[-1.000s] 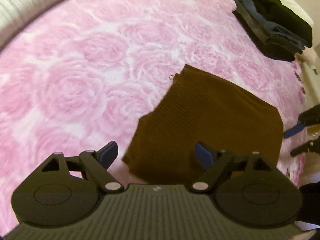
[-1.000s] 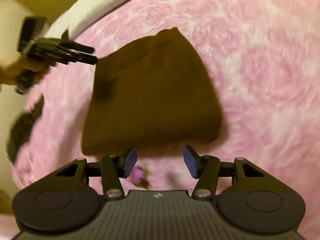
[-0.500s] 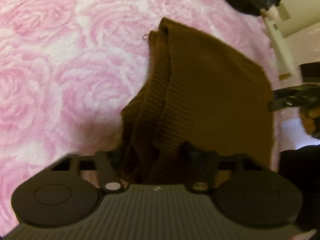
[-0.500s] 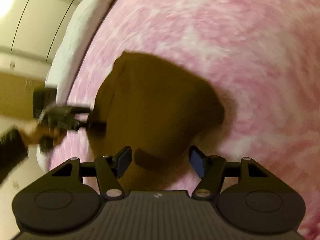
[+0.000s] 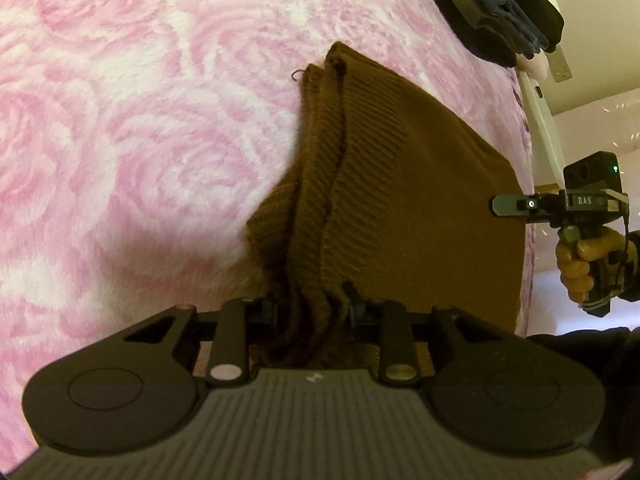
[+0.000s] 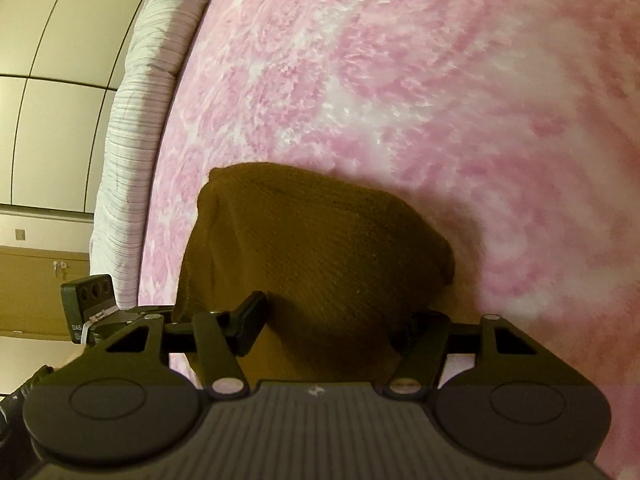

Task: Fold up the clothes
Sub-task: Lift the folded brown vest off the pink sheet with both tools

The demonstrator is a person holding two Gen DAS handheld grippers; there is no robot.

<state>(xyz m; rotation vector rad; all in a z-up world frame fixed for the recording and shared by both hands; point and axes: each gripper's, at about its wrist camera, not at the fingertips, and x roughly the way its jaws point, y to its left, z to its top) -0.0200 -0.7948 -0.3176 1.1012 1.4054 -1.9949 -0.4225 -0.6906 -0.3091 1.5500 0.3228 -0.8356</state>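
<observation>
A folded brown knit garment [image 5: 400, 184] lies on the pink rose-patterned blanket [image 5: 120, 120]. My left gripper [image 5: 314, 312] is shut on the near edge of the garment, pinching several stacked layers. In the right wrist view the same brown garment [image 6: 312, 256] fills the space between the fingers of my right gripper [image 6: 332, 324]; the jaws stand wide apart around its near edge, one finger [image 6: 250, 320] lying on the cloth. The right gripper also shows in the left wrist view [image 5: 560, 204], held by a hand at the garment's right side.
A stack of folded dark clothes [image 5: 500, 8] lies at the blanket's far right corner. A white striped pillow or bolster [image 6: 132, 140] runs along the bed's edge. Beyond it are cabinet doors [image 6: 52, 60]. The bed's edge is just right of the garment.
My left gripper moved onto the garment's near edge and closed on its layers. My right gripper came in low until the garment's other edge sits between its open fingers.
</observation>
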